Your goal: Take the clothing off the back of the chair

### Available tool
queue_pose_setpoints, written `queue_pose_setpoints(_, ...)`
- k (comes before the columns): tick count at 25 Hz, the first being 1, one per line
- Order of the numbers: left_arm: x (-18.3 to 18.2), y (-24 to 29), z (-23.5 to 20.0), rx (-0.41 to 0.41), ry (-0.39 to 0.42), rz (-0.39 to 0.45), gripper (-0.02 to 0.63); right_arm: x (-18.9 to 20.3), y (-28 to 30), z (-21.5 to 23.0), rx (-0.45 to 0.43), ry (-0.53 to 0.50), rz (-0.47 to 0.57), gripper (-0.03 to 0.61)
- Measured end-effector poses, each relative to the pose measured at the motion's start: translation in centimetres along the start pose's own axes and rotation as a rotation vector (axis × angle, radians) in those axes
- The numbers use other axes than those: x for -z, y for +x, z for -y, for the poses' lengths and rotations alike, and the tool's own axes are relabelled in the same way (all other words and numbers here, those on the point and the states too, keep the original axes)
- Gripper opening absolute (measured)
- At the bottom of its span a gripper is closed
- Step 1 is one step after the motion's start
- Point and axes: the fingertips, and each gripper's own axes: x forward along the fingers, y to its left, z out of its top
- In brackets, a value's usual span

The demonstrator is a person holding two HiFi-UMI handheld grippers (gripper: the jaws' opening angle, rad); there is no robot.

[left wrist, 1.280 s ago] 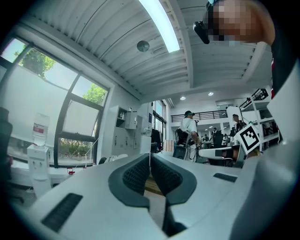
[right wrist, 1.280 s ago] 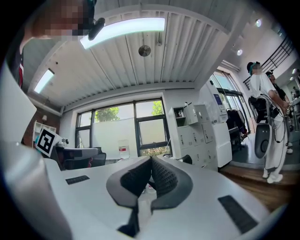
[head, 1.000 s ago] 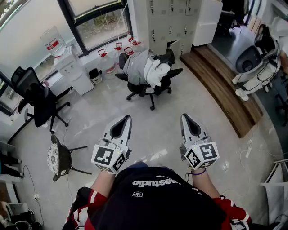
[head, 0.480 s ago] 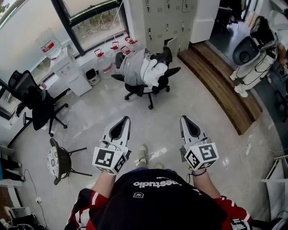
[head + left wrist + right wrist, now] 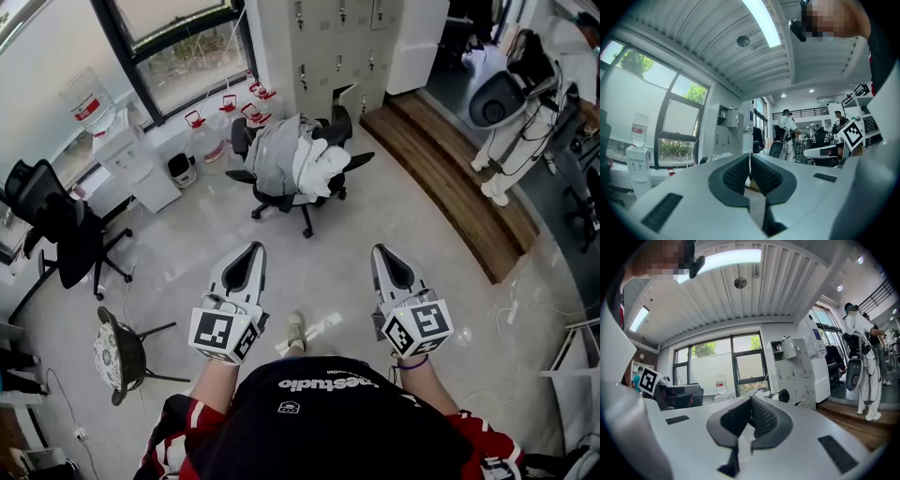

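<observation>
The head view shows the clothing [image 5: 289, 165] draped over the chair [image 5: 343, 123], well ahead of the left gripper [image 5: 251, 253] and right gripper [image 5: 382, 253]. The gripper views show both pairs of jaws closed, holding nothing.

- Pale glossy floor [image 5: 187, 272] spreads below me.
- Grey lockers [image 5: 323, 42] stand ahead of me.
- Left of the lockers: dark-framed window [image 5: 187, 61], white water dispenser [image 5: 127, 155].
- Right of the lockers: wooden step [image 5: 450, 178].

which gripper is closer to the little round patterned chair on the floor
Left. The left gripper is just right of the patterned chair; the right gripper is farther right, past the left one.
</observation>
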Motion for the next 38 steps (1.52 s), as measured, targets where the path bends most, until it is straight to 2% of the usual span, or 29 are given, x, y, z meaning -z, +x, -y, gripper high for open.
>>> queue_pose_setpoints(3,0.3,1.8,-1.7,0.01,0.004,-0.005,0.029,-0.1,2.3,0.8,0.016,-0.005,-0.005,0.015)
queue_pose_setpoints(8,0.5,4.9,-4.9,0.016,0.061,-0.023,0.029,-0.6,7.1,1.2,0.021,-0.003,0.001,0.015)
queue_pose_setpoints(15,-1.0,10.0,-10.8,0.029,0.048,0.006,0.029,-2.3,14.7,1.2,0.029,-0.021,-0.004,0.015)
queue_pose_setpoints(21,-0.6,12.8,-14.0,0.056,0.049,-0.009,0.029,-2.4,19.0,1.1,0.034,-0.029,-0.01,0.015)
queue_pose_setpoints(28,-0.9,14.7,-16.3,0.081,0.03,0.006,0.029,-3.2,21.5,1.1,0.06,-0.047,0.006,0.015)
queue_pose_setpoints(38,-0.2,16.3,-17.2,0.148,0.014,0.0,0.029,-3.5,21.7,0.9,0.111,-0.058,0.012,0.015)
